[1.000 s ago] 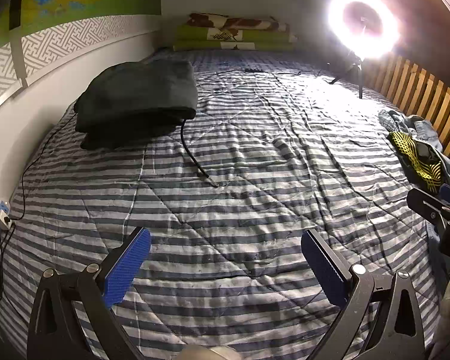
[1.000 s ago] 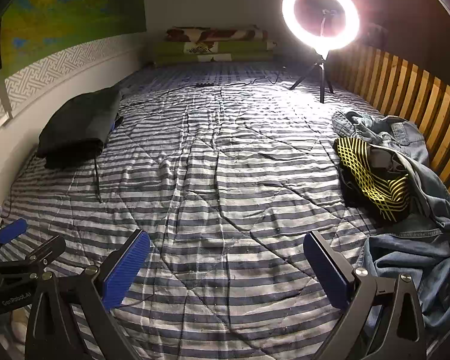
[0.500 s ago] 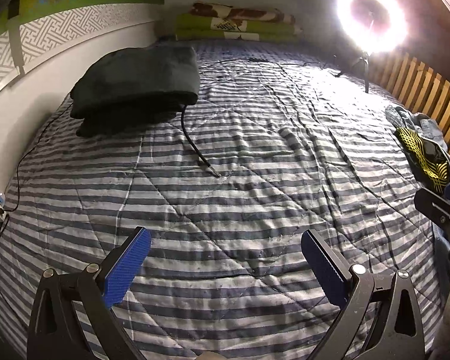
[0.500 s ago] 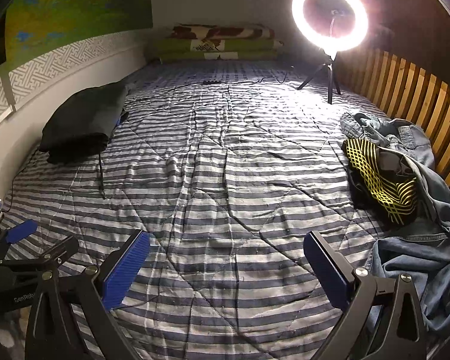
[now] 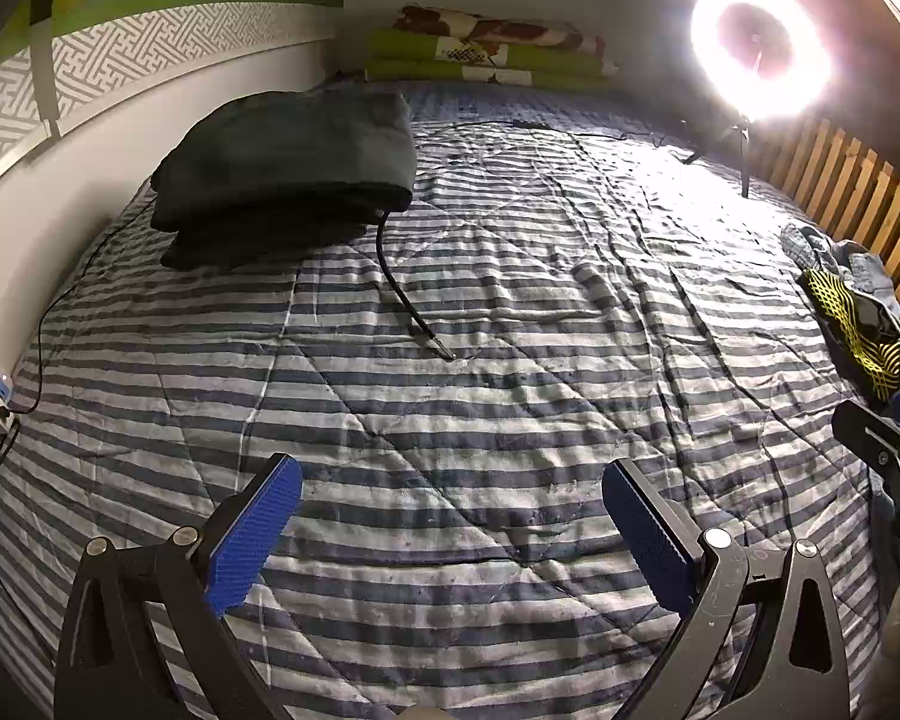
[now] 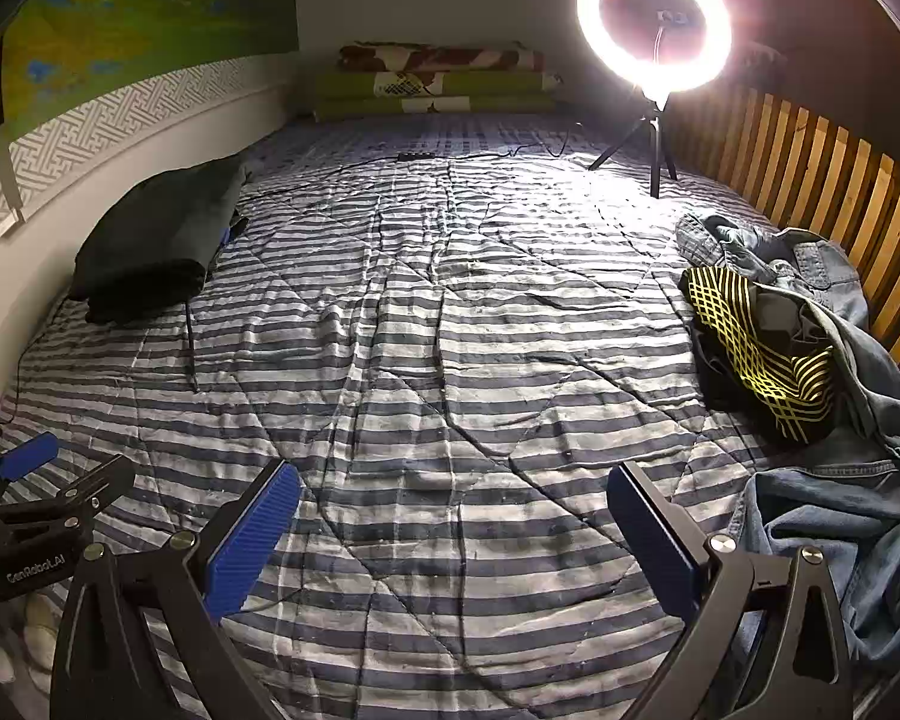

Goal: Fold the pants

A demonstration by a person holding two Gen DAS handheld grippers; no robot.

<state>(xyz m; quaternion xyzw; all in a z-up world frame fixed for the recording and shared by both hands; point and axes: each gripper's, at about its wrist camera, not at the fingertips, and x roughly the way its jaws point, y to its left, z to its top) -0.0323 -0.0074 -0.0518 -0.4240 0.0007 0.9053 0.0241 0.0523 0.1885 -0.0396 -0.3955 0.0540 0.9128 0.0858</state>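
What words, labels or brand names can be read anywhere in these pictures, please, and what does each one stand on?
"GenRobot.AI": white letters on the black body of the left gripper, seen at the lower left of the right wrist view.
The folded bedding at the head of the bed has printed patches, but they are too small and blurred to tell whether they hold any text.
Nothing else is readable in either view.

The room is dim, lit mainly by 1 ring light [image 6: 654, 24] at the far right, which blooms into glare in the left wrist view [image 5: 761, 48]. The striped quilt [image 6: 450, 312] shines brightest near it. Fisheye distortion curves the walls, and the corners fall dark.
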